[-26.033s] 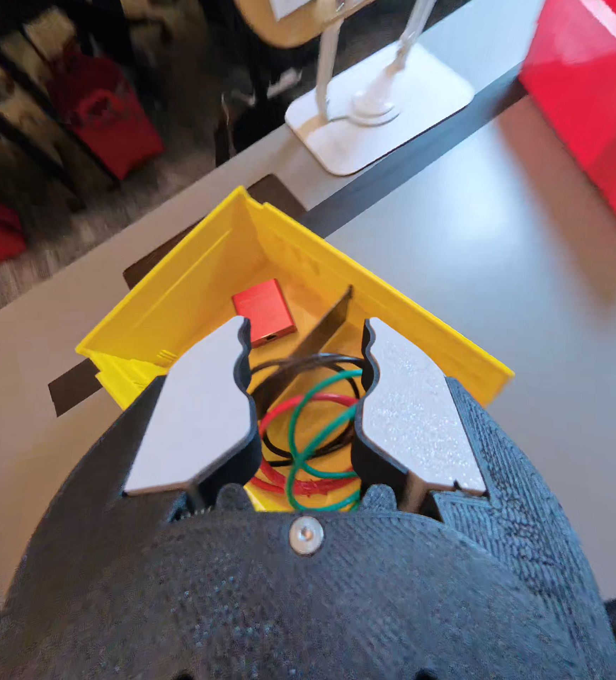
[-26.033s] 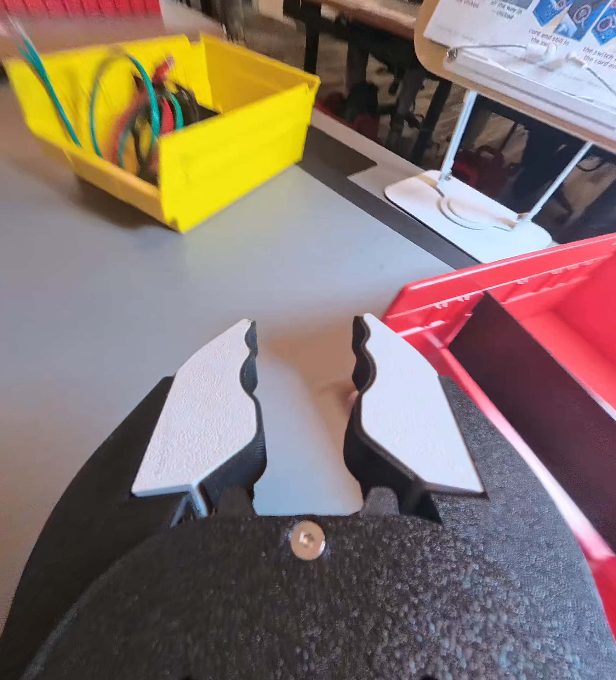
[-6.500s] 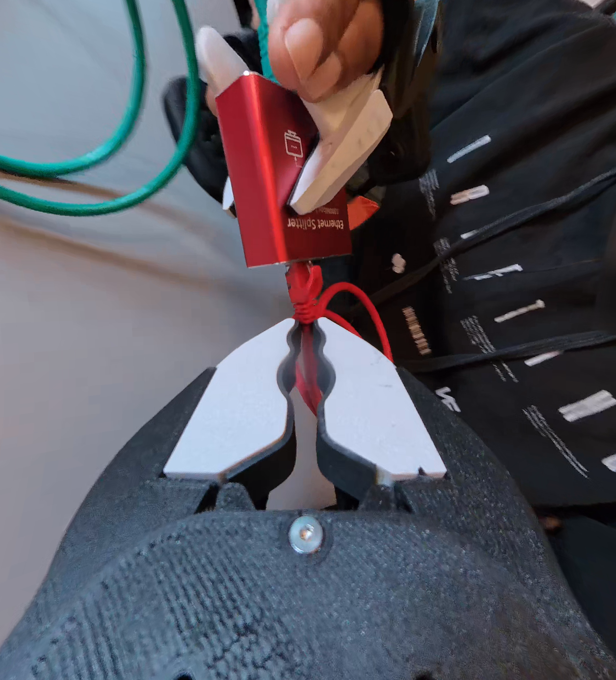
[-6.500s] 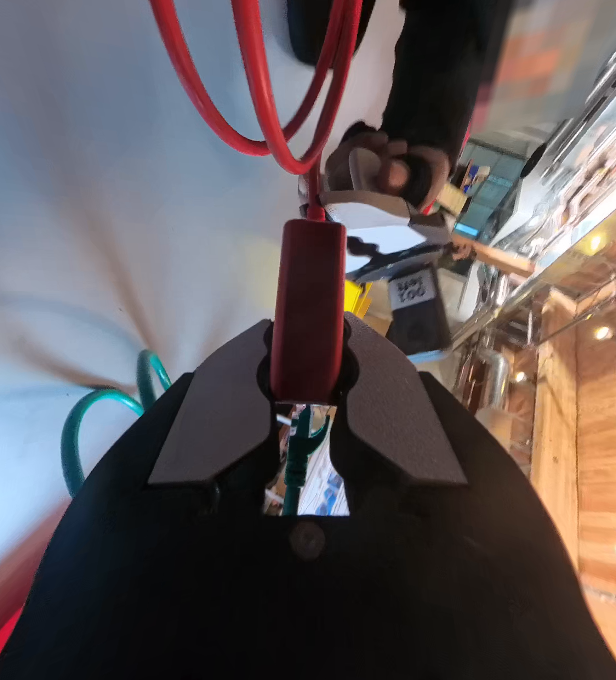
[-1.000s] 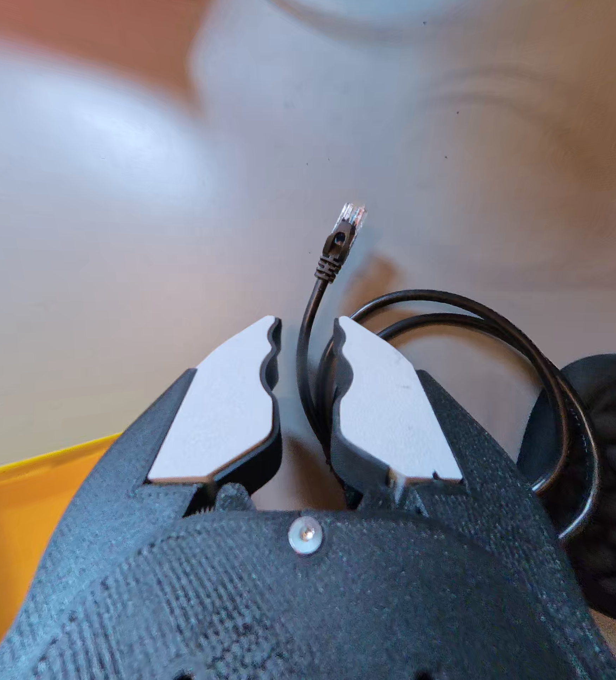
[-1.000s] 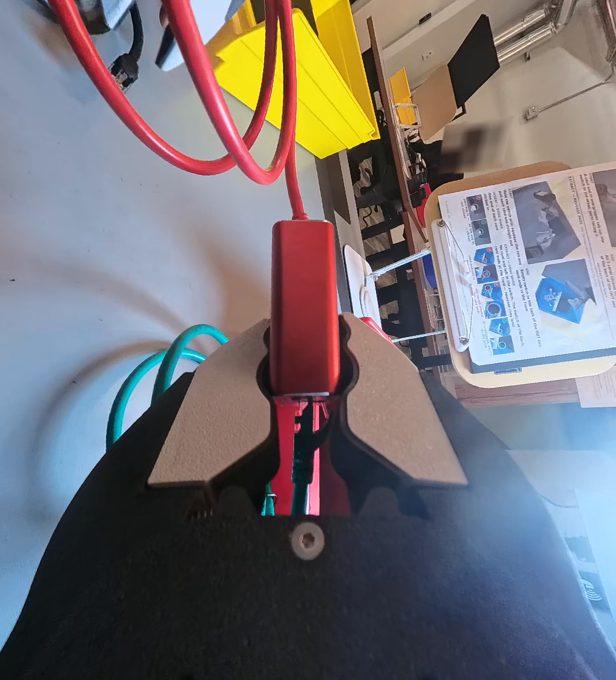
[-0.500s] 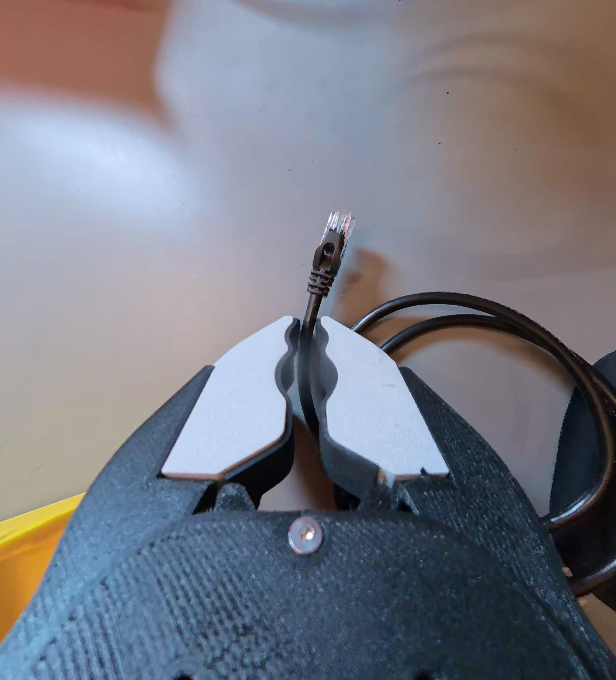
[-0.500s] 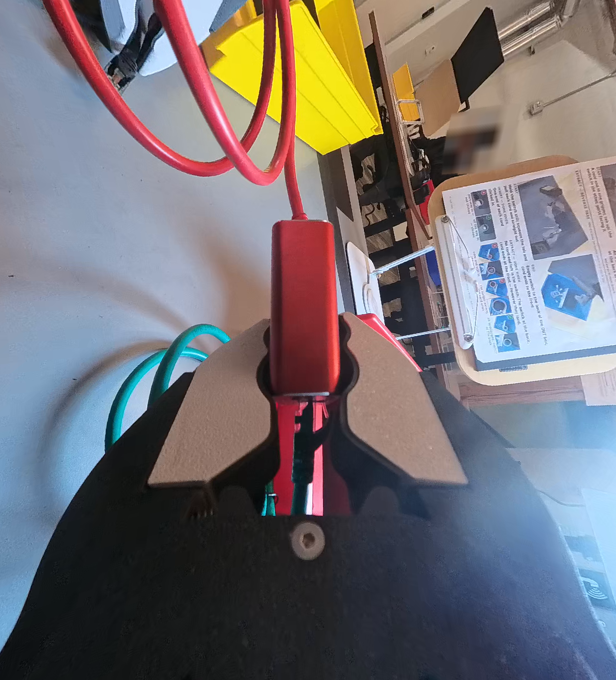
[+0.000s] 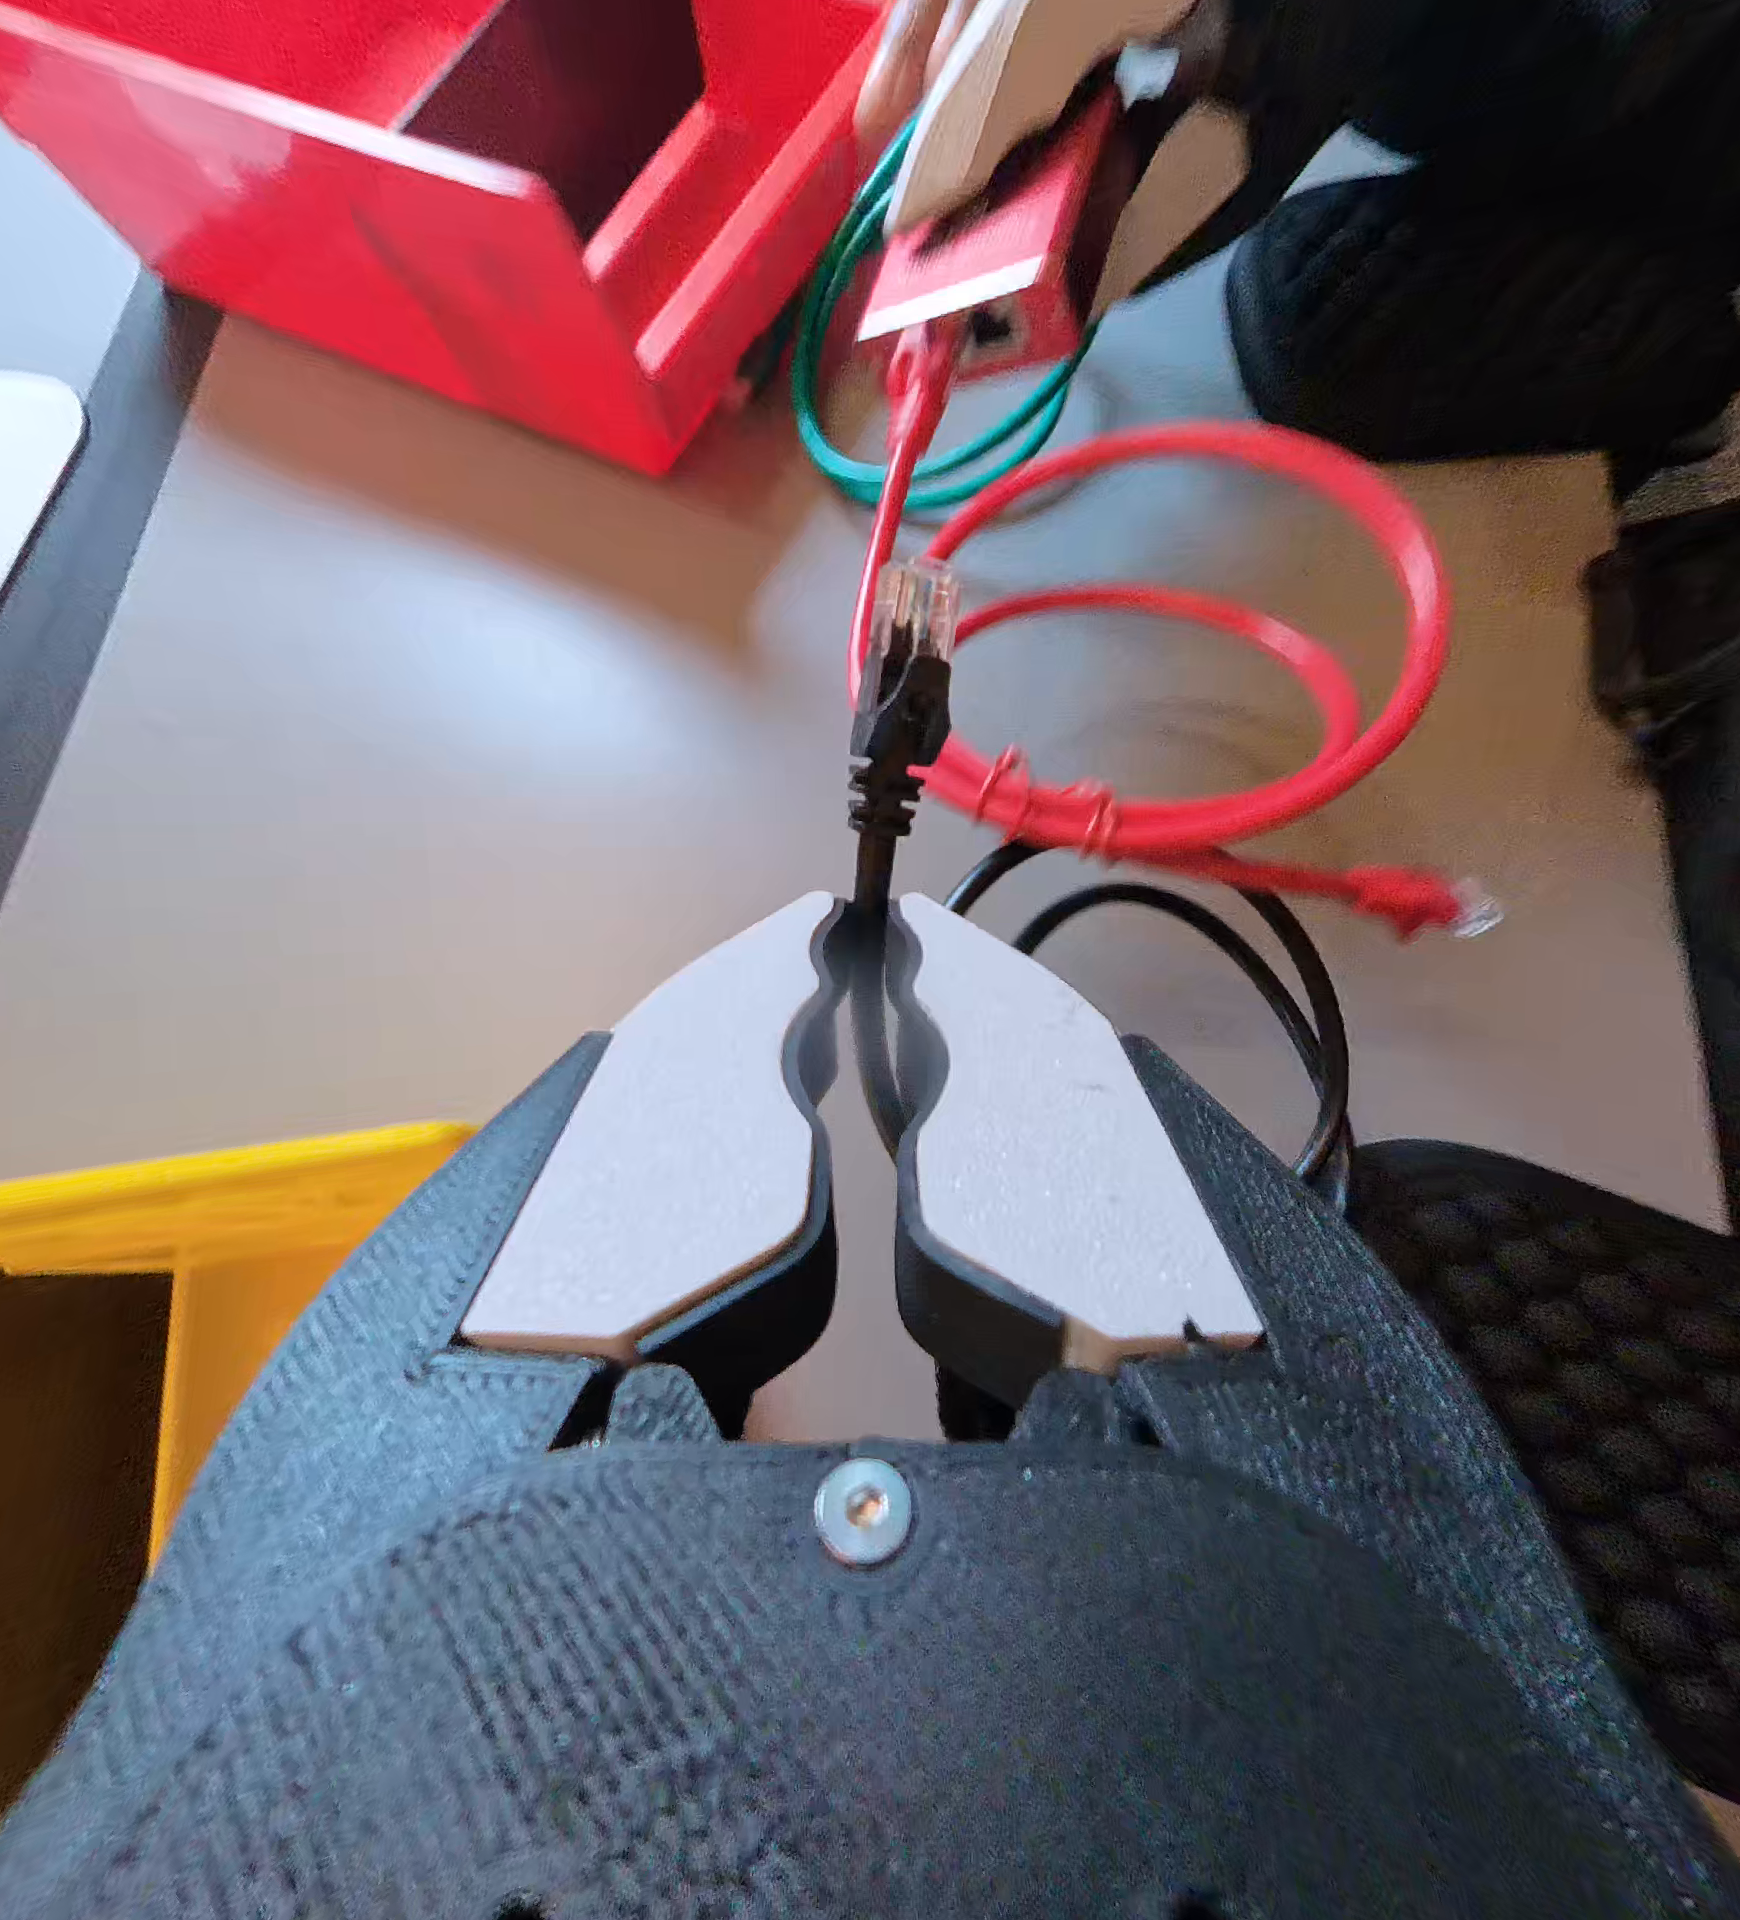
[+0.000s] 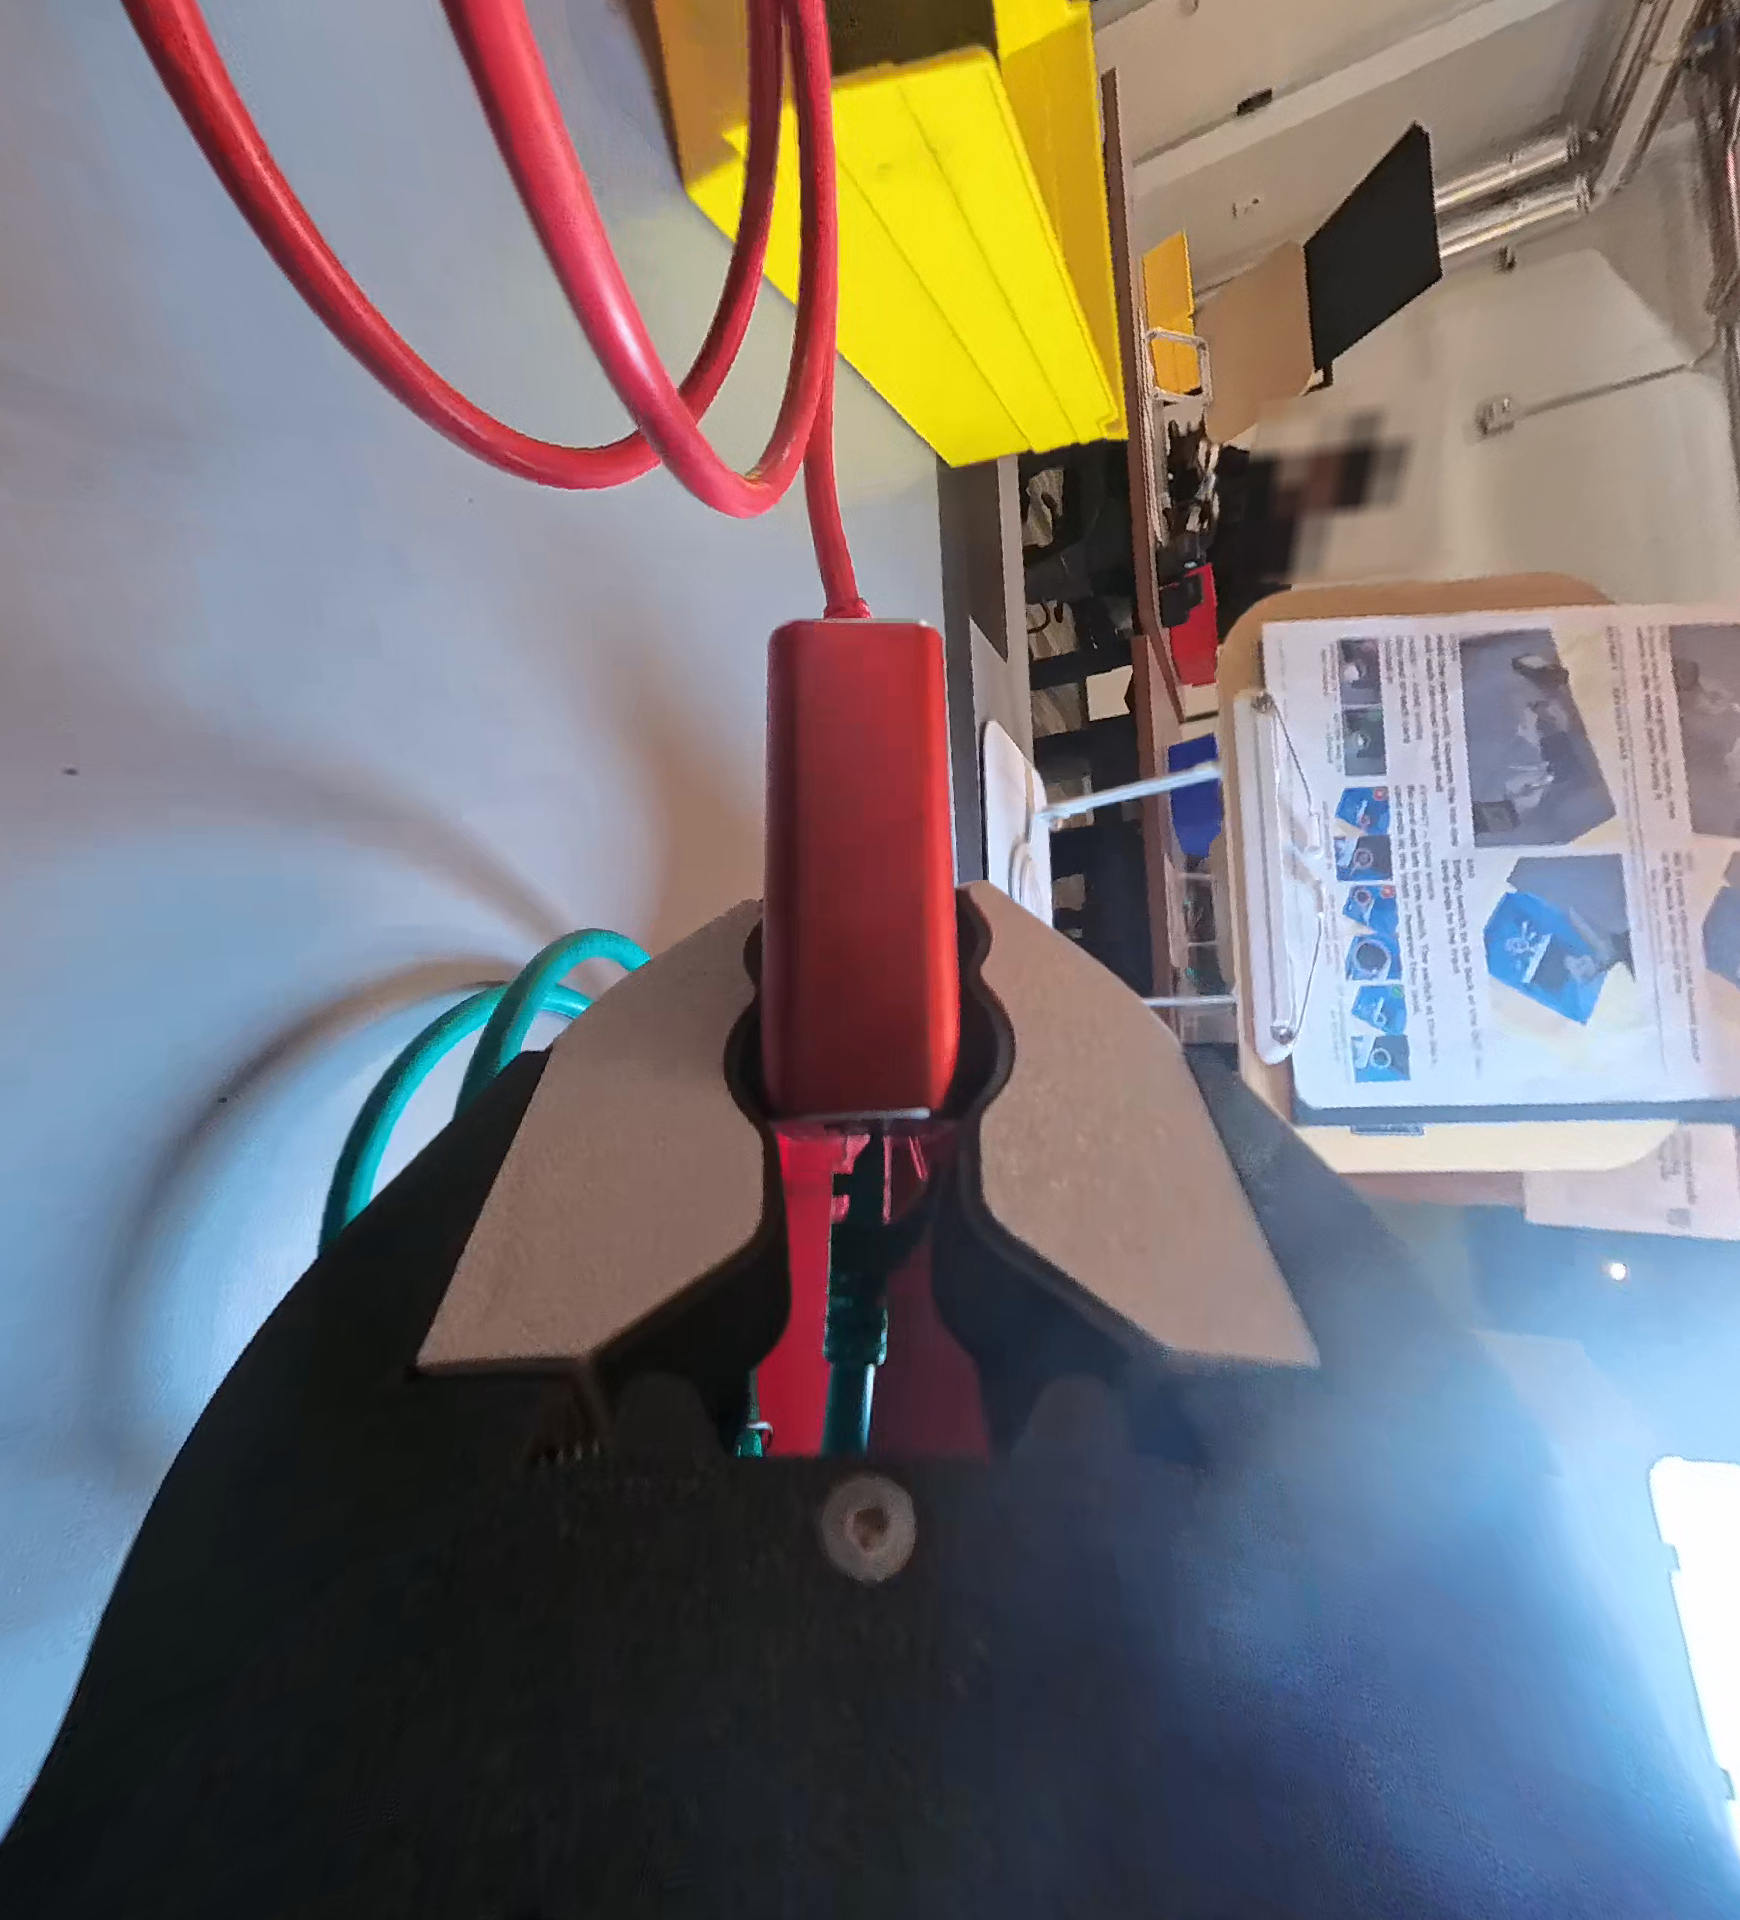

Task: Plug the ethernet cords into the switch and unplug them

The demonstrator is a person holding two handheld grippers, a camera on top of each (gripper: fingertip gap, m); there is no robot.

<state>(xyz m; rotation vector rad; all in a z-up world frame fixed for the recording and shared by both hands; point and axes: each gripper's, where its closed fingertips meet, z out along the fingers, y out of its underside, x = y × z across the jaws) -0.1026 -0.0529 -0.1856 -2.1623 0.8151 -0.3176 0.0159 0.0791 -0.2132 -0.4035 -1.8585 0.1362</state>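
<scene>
My left gripper (image 9: 868,909) is shut on the black ethernet cord (image 9: 874,862), just behind its boot. The clear plug (image 9: 913,608) stands up past the fingertips and points toward the red switch (image 9: 991,249). My right gripper (image 10: 861,914) is shut on the red switch (image 10: 858,862) and holds it above the table. It shows far off in the left wrist view (image 9: 980,114). A red cord (image 10: 575,312) and a green cord (image 10: 430,1060) are plugged into the switch. The red cord's coil (image 9: 1261,644) lies on the table with its free plug (image 9: 1468,914) to the right.
A red bin (image 9: 326,208) stands at the back left and a yellow bin (image 9: 170,1184) at the near left. A black mesh object (image 9: 1624,1403) lies to the right. A clipboard with printed sheets (image 10: 1520,852) shows in the right wrist view. The table edge (image 9: 24,623) runs along the left. My hands' fingertips stand some 20 centimeters from each other.
My left gripper closed on the black cord, then lifted and turned, so the plug now points at the switch. The right gripper held the switch almost still.
</scene>
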